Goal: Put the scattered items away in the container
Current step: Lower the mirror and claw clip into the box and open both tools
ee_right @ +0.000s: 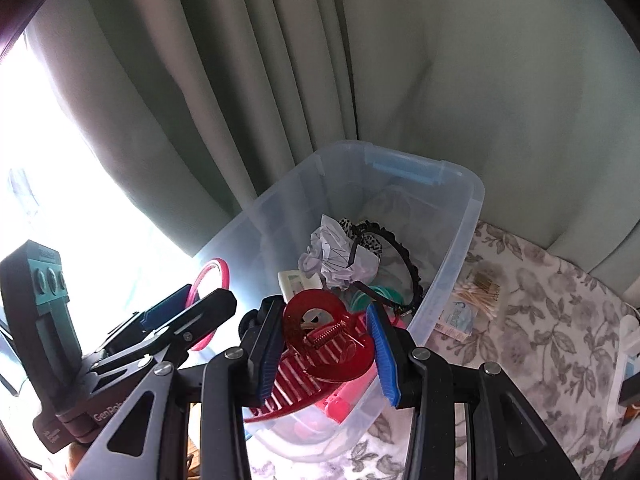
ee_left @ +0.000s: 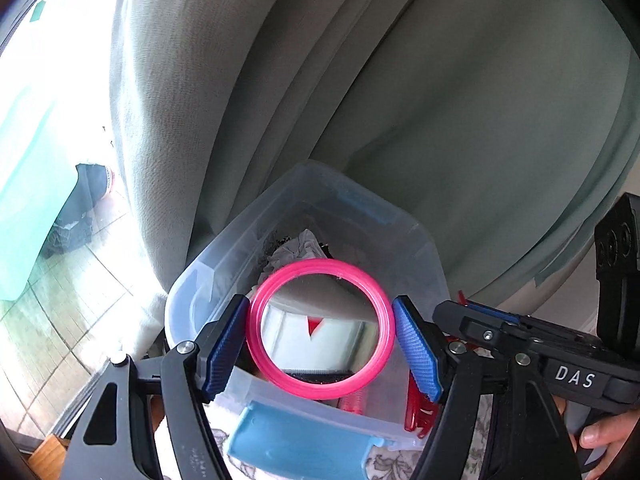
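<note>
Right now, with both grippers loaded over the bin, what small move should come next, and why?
Probably open the right gripper: its red hair clip already hangs over the clear bin. The left gripper, holding the pink round mirror, could follow.

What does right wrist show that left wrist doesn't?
Right wrist only: cotton swabs on the floral cloth beside the bin, and a black headband inside it. Left wrist only: the mirror's reflecting face and tiled floor. Both: clear bin, pink-rimmed mirror in the left gripper, red hair claw in the right gripper, grey curtain.
</note>
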A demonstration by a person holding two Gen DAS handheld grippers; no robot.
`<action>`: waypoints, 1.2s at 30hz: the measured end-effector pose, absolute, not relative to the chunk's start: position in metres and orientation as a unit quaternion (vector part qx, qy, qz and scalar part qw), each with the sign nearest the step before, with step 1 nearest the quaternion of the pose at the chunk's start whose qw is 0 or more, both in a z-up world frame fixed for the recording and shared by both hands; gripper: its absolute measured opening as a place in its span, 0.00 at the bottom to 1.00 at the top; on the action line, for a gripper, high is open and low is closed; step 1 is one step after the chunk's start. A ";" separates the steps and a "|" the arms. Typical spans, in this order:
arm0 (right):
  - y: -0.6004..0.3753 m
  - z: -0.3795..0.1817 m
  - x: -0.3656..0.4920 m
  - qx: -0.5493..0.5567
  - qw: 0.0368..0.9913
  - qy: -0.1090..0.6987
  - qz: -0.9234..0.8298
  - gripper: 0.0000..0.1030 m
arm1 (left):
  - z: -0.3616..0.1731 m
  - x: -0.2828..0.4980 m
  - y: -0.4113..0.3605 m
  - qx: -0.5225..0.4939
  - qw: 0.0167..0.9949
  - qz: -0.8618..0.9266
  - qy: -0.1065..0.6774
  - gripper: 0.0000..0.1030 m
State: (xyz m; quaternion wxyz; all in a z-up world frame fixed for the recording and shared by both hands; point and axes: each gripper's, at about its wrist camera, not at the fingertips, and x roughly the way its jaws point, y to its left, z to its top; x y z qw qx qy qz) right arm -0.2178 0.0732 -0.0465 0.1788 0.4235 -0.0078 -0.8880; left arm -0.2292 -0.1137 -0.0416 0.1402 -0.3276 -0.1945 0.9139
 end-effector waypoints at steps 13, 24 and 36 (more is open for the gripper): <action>0.072 -0.062 -0.242 0.435 0.168 0.009 -0.885 0.42 | -0.043 -0.247 -0.114 -0.328 0.137 0.918 -0.175 0.72; 0.076 -0.074 -0.256 0.446 0.161 0.014 -0.880 0.42 | -0.046 -0.257 -0.110 -0.335 0.112 0.925 -0.140 0.72; 0.085 -0.074 -0.254 0.444 0.150 0.006 -0.883 0.43 | -0.044 -0.255 -0.113 -0.341 0.107 0.923 -0.143 0.72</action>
